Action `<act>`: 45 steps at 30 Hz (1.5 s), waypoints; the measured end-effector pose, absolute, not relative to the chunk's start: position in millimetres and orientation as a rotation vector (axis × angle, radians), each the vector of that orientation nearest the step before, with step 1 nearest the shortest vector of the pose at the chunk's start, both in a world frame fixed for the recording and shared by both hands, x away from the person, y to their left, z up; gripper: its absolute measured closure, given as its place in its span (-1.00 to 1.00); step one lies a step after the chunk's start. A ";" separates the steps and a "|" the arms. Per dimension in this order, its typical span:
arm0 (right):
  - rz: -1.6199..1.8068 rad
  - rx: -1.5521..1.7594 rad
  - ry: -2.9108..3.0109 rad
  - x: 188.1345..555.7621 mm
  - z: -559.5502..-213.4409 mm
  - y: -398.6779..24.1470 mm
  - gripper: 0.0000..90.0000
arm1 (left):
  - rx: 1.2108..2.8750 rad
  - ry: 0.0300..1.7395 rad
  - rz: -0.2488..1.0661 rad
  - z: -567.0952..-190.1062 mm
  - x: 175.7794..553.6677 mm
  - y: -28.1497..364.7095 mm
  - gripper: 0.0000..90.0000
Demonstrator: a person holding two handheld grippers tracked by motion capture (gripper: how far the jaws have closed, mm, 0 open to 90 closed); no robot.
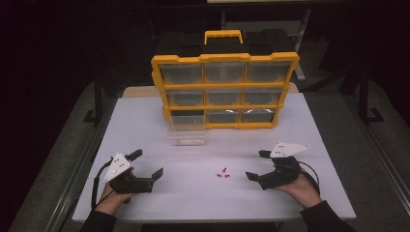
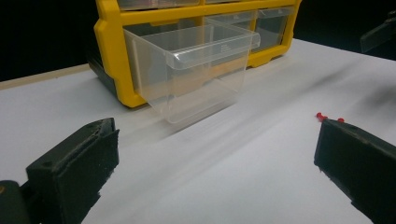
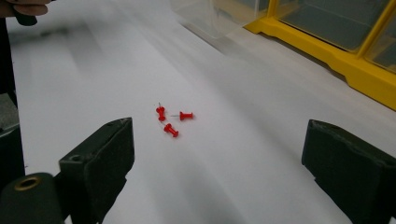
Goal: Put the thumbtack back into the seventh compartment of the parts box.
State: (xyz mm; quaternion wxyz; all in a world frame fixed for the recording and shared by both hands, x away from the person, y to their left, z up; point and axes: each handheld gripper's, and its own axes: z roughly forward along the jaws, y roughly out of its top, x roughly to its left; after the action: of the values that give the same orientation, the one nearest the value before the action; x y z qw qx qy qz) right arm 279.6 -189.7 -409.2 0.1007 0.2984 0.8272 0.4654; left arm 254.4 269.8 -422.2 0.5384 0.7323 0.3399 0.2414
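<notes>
**A:** so where are the pushpins (image 1: 223, 173) sitting? From the high view I count three red ones lying loose on the white desk (image 1: 145, 125), roughly between the two hands, nearer the right one.

**B:** yep. The right hand-held gripper (image 1: 256, 165) is at about 3 o'clock from them, close but not touching, jaws wide apart with nothing between. In the right gripper view the pins lie in a little cluster just ahead of the jaws.

**A:** and the left hand-held gripper (image 1: 147, 162)?

**B:** way over at 9 o'clock from the pins, jaws also spread wide, empty. The clear drawer (image 1: 186, 130) is pulled out of the yellow organizer (image 1: 225, 89), bottom-left slot, at about 11 o'clock from the pins.
</notes>
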 end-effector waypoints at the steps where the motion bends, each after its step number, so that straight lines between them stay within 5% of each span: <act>1: 1.377 0.876 2.447 280.4 -409.0 -189.1 -0.77 | 1.744 0.806 0.575 -422.7 254.5 269.6 -1.00; 16: 1.368 0.854 2.513 290.2 -405.5 -176.9 -0.62 | 1.734 0.813 0.551 -424.2 253.3 269.6 -1.00; 45: 1.334 0.703 2.683 307.5 -400.9 -143.0 0.11 | 1.733 0.803 0.543 -425.6 254.0 267.1 -1.00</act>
State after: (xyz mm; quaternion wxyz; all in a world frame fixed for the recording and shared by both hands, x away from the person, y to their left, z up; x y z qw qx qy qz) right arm 307.5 -143.0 -400.9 0.0319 0.2282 0.8714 0.4331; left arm 254.0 267.1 -425.6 0.5463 0.7310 0.3387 0.2291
